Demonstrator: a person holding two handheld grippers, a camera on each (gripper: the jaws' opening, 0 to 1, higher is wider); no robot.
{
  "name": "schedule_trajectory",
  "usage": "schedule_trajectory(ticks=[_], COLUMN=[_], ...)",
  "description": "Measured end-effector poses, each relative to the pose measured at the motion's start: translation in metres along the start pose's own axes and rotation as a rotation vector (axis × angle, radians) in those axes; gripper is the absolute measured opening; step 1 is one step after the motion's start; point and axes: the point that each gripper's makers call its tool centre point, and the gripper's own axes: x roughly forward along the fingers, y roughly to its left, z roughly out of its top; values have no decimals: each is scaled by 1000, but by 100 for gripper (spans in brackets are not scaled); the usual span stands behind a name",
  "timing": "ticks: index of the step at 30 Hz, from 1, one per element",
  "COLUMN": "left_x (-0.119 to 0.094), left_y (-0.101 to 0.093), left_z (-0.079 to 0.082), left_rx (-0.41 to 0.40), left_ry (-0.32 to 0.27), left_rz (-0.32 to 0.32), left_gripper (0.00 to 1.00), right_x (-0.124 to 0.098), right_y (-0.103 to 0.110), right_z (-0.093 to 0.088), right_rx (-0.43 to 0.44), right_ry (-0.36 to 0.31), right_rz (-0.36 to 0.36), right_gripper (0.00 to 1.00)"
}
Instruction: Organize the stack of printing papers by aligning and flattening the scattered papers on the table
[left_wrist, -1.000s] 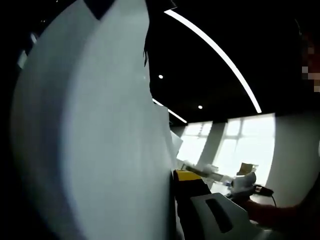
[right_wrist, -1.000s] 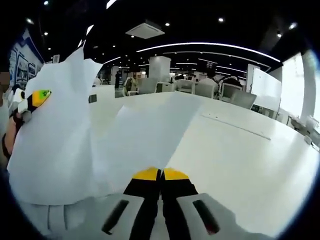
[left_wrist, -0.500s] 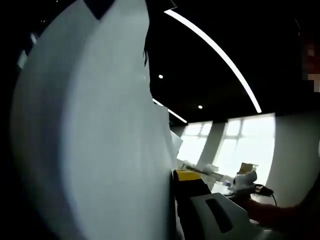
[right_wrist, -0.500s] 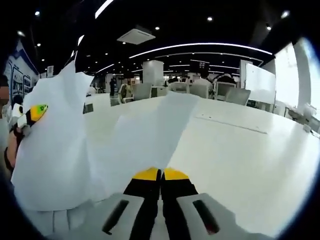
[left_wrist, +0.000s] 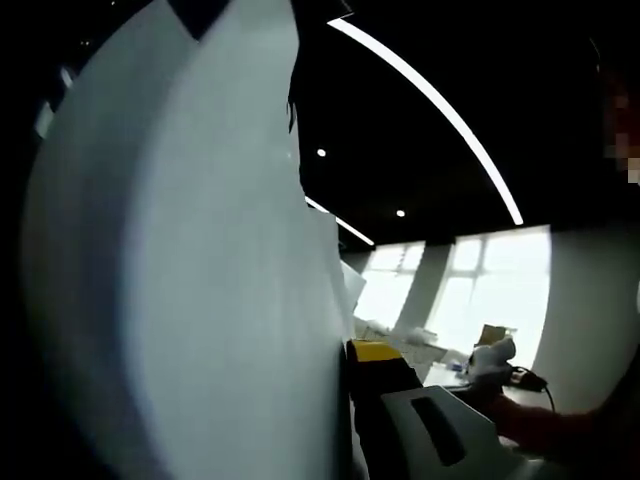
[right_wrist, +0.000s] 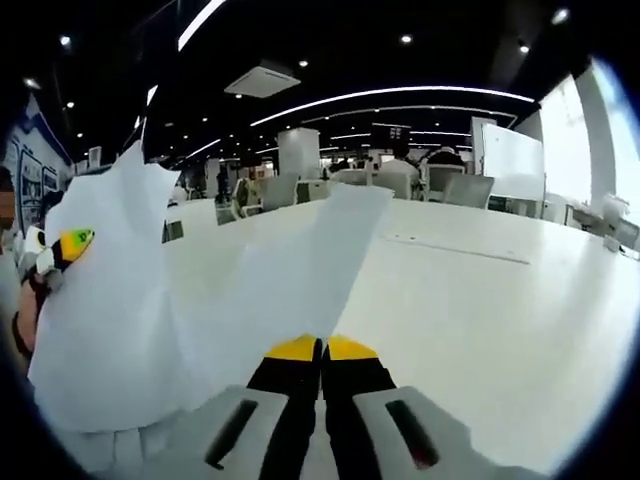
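Both grippers clamp a loose stack of printing papers (right_wrist: 200, 300) lifted above the white counter (right_wrist: 500, 330): the right gripper (right_wrist: 321, 350) pinches its near edge, the left gripper (right_wrist: 70, 243) another. Light and floppy, the sheets seem best held at opposite edges.

Right hand-held gripper (right_wrist: 321, 347): black jaws tipped yellow, grey-white bodies with dark oblong slots. Left hand-held gripper (left_wrist: 372, 352): same yellow tip, black jaw, pale housing with dark slot. Red sleeve (left_wrist: 560, 428) at lower right.
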Motion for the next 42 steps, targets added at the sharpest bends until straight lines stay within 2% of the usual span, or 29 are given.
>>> schedule_trajectory(ticks=[9,21,26,31,33,35,42], left_x=[0,1,0,1,1,1,1], left_y=[0,0,0,0,0,0,0], left_z=[0,0,0,-1,-1,-1,-1], left_rx=[1,2,1,2,3,2,3], left_ry=[1,1,0,3,4,4,6], left_rz=[0,1,0,-1,-1,-1,-2], left_gripper=[8,8,8,8,8,8,8], right_x=[-4,-17,-18,-25,-27,-26,-31], right_y=[-4,-7,-7,-6,-5,0,7], right_z=[8,34,37,47,52,56,65], right_rx=[14,70,54,56,60,98,101], right_ry=[-31,-139,-148,-186,-200,-204,-227], right_rz=[-13,-13,-23,-25,-21,23,34], right_gripper=[0,0,0,0,0,0,0])
